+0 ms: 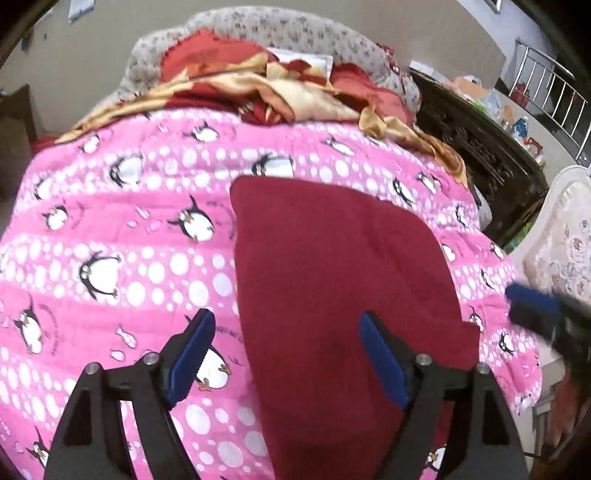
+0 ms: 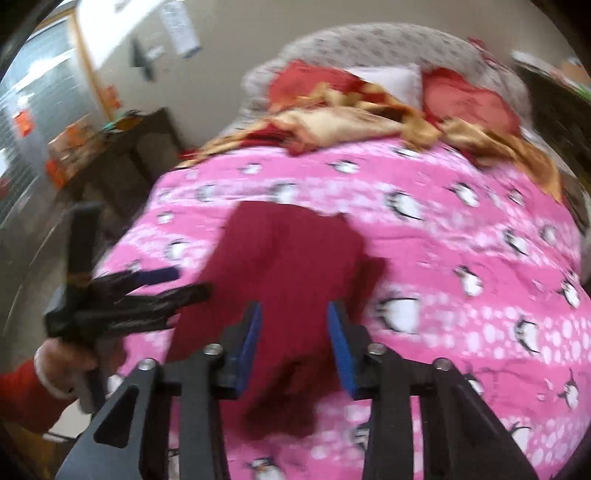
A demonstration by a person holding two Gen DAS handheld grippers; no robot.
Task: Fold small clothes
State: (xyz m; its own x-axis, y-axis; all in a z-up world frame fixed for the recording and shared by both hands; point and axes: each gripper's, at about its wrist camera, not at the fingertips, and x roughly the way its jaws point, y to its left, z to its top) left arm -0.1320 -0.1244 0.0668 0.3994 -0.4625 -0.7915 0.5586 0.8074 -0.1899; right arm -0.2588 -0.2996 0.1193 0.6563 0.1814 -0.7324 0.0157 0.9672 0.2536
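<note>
A dark red garment (image 1: 332, 277) lies flat on a pink penguin-print quilt (image 1: 129, 240). My left gripper (image 1: 286, 315) hovers over the garment's near left edge. It is wide open, one pad over the quilt and the other over the cloth. In the right wrist view the garment (image 2: 288, 258) lies spread on the quilt (image 2: 461, 240). My right gripper (image 2: 294, 305) hangs above its near end, jaws apart and gripping nothing. The left gripper (image 2: 177, 284) shows at the left, held by a hand in a red sleeve (image 2: 22, 391). The right gripper (image 1: 532, 306) appears at the right edge.
A crumpled red and gold blanket (image 1: 258, 92) and pillows lie at the head of the bed, against a grey flowered headboard (image 1: 277, 33). A dark carved cabinet (image 1: 480, 155) and a white chair (image 1: 565, 240) stand on one side. A dark table (image 2: 122, 166) stands on the other.
</note>
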